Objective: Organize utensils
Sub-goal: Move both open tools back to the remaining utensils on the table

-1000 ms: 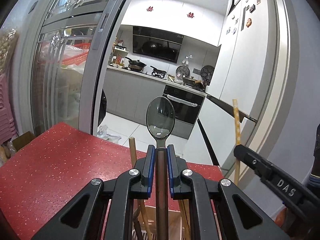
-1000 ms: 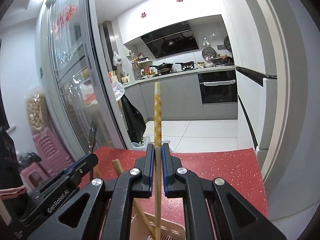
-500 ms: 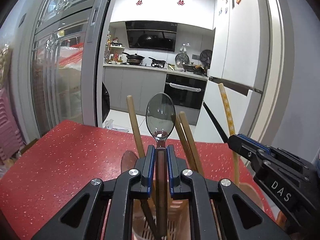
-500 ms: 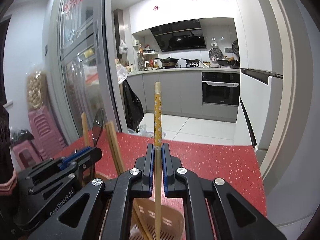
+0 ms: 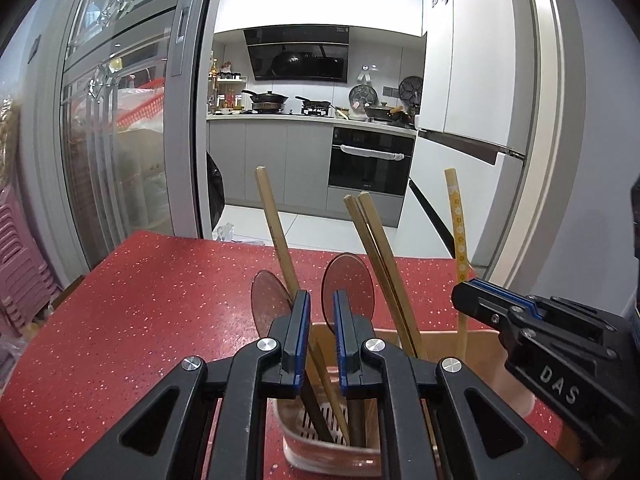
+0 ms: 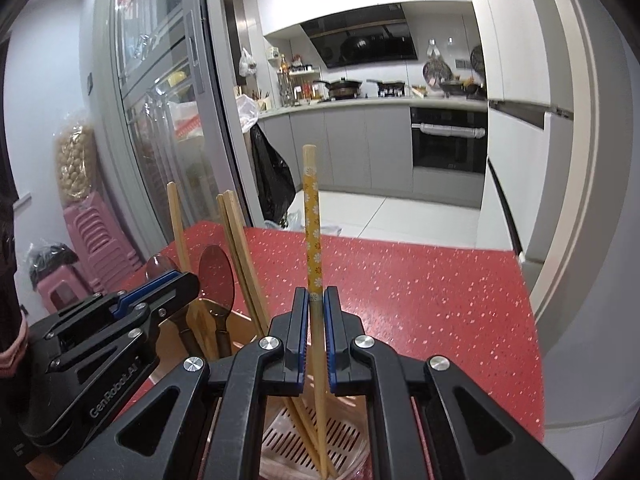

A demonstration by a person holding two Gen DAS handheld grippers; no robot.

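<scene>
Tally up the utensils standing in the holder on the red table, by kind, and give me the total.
plain wooden chopsticks: 3
yellow flowered chopstick: 1
spoons: 2
Total: 6

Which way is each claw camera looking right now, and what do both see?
Left wrist: rides the left claw, looking along its fingers over the utensil holder toward the kitchen; right claw intrudes at right.
Right wrist: rides the right claw, shut on the flowered chopstick; left claw intrudes at left.
Shared: holder, spoons, red table.
</scene>
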